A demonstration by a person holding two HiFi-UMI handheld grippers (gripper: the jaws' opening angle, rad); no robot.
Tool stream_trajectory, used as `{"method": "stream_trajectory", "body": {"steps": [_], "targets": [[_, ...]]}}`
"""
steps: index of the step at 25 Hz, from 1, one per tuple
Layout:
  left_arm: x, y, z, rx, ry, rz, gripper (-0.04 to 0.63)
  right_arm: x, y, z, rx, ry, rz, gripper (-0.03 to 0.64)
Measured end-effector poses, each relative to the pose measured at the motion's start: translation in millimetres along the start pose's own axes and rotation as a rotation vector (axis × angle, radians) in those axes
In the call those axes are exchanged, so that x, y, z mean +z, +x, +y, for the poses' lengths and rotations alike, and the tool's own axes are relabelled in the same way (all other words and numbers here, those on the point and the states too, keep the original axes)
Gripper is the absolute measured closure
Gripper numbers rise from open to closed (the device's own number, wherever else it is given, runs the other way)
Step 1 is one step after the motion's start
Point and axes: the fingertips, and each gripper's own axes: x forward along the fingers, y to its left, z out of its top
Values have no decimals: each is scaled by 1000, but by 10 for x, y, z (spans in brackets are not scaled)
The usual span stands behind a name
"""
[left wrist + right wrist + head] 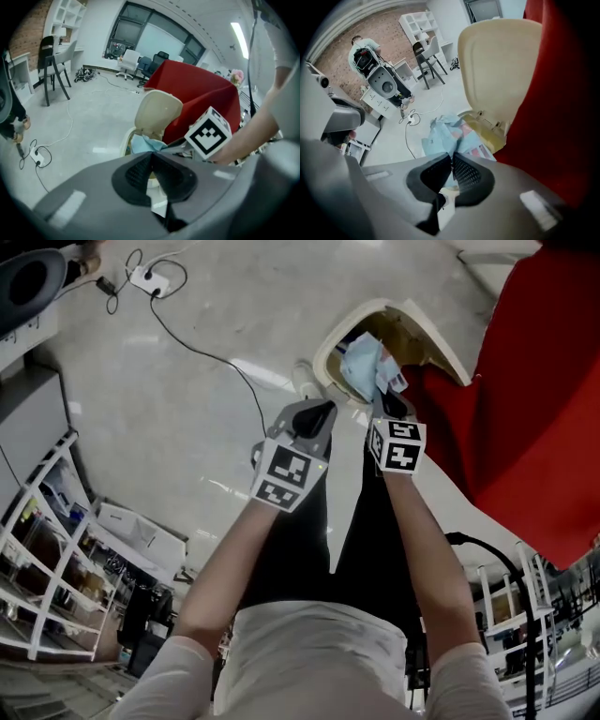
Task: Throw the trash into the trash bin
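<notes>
A cream trash bin (330, 345) stands on the floor with its lid (433, 329) tipped open against a red cover. My right gripper (387, 401) is shut on a crumpled light-blue wrapper (364, 364) that hangs in the bin's mouth. In the right gripper view the wrapper (443, 133) spreads out from the closed pads (465, 172), with the bin rim (485, 133) and the raised lid (501, 65) just behind it. My left gripper (319, 416) hovers beside the bin's near-left rim, shut with nothing in it. Its own view shows the lid (157, 112), the wrapper (142, 144) and the right gripper's marker cube (209, 132).
A red cloth-covered block (534, 399) stands right against the bin. A power strip (150, 279) and its black cable (202, 348) lie on the grey floor to the left. White shelves (42, 549) line the left side. Chairs (54, 65) stand farther off, and a person (365, 49) is by the brick wall.
</notes>
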Motion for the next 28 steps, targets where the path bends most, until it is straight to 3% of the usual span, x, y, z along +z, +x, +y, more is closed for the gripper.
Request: {"method": "stream_trajectory", "body": {"steps": [2, 5, 23, 28], "targets": [[-101, 57, -20, -11, -3, 12, 591, -50, 112, -36, -8, 3, 8, 582], [-222, 79, -36, -24, -3, 30, 591, -71, 192, -40, 2, 15, 19, 468], [-185, -154, -11, 25, -20, 11, 591, -48, -318, 188, 49, -62, -15, 468], [-144, -231, -64, 33, -20, -4, 591, -42, -456, 285, 59, -84, -39, 506]]}}
